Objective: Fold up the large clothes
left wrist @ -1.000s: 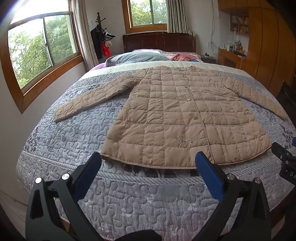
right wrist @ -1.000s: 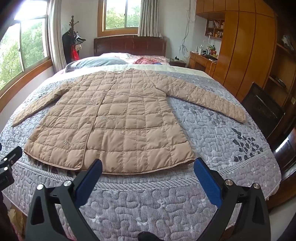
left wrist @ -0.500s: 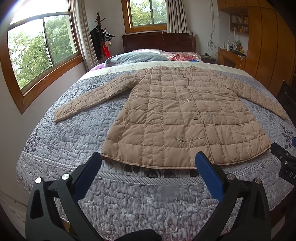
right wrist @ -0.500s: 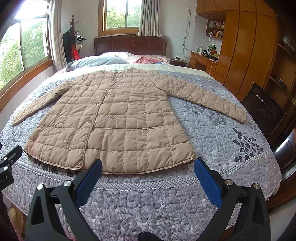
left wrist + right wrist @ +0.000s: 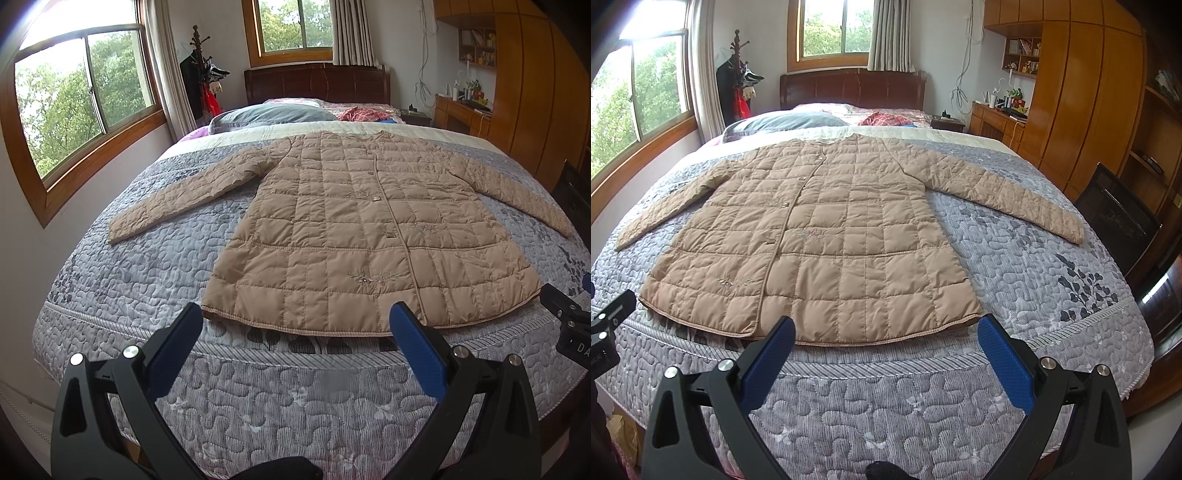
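Nearest, the left gripper and right gripper hover spread and empty just short of the hem. Beyond them the tan quilted coat lies flat on the bed's grey quilt, sleeves outstretched; no fold looks begun.

coat: 1; windows: 2; grippers: 2; pillow: 1

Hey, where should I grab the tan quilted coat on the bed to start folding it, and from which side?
Probably by the cuffs. The coat lies flat, front up, sleeves spread. Left gripper takes the left cuff from the window side; right gripper takes the right cuff from the wardrobe side. Both jaws are open, so slide one finger under each thin edge.
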